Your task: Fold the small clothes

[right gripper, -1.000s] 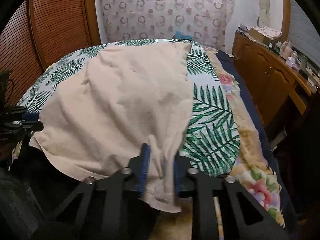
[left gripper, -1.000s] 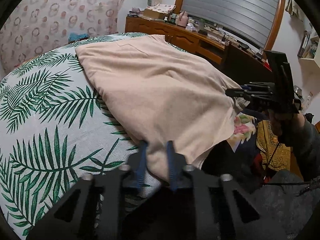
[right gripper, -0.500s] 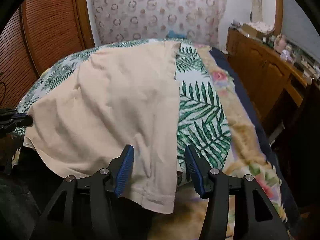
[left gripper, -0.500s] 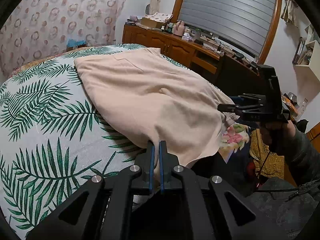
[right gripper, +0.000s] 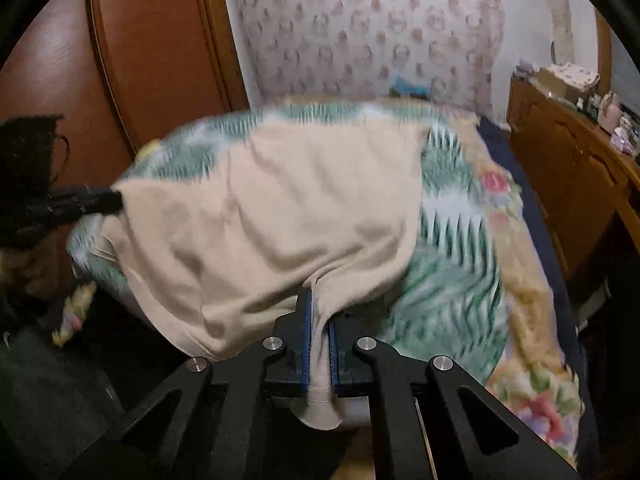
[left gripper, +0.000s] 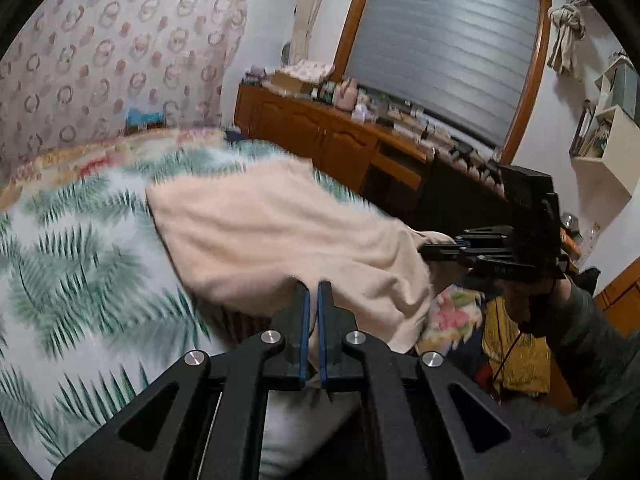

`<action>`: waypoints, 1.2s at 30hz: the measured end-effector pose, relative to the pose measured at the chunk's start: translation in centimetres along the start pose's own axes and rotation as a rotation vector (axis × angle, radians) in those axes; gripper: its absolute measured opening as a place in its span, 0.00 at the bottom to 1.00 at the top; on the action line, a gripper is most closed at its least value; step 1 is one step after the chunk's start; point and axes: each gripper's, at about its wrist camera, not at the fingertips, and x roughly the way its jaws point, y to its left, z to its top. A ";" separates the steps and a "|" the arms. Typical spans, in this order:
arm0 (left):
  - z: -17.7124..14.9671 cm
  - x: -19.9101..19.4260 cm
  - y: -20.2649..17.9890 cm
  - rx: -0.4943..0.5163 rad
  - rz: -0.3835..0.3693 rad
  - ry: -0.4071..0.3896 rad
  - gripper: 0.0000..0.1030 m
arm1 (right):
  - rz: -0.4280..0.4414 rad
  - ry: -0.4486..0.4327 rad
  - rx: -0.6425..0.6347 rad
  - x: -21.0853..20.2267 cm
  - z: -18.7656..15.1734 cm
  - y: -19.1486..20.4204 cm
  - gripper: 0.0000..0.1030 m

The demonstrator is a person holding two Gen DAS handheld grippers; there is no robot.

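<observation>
- The beige garment [right gripper: 304, 208] is spread over the leaf-print bedspread [left gripper: 80, 264], its near edge raised off the bed, apparently so it can be carried over into a fold.
- The near left corner is pinched in the left gripper [left gripper: 313, 300], jaws shut tight on the cloth.
- The near right corner is clamped in the right gripper [right gripper: 319, 312], fabric bunched between the blue pads [right gripper: 306, 336] and hanging below them.
- Both corners are held, presumably to keep the edge taut and even.
- A wooden dresser [left gripper: 320, 140] is seen to the far right; no writing or labels can be read, the frames being blurred.
</observation>
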 end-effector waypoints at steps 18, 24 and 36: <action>8.9 7.3 12.1 -0.113 0.168 -0.022 0.04 | -0.004 -0.119 0.008 9.8 12.7 -5.8 0.06; 9.2 9.7 14.8 -0.120 0.238 0.029 0.05 | -0.040 -0.040 0.011 14.5 15.4 -6.5 0.07; 6.9 9.5 15.1 -0.130 0.215 0.087 0.47 | -0.133 -0.062 -0.015 12.5 17.4 -4.6 0.56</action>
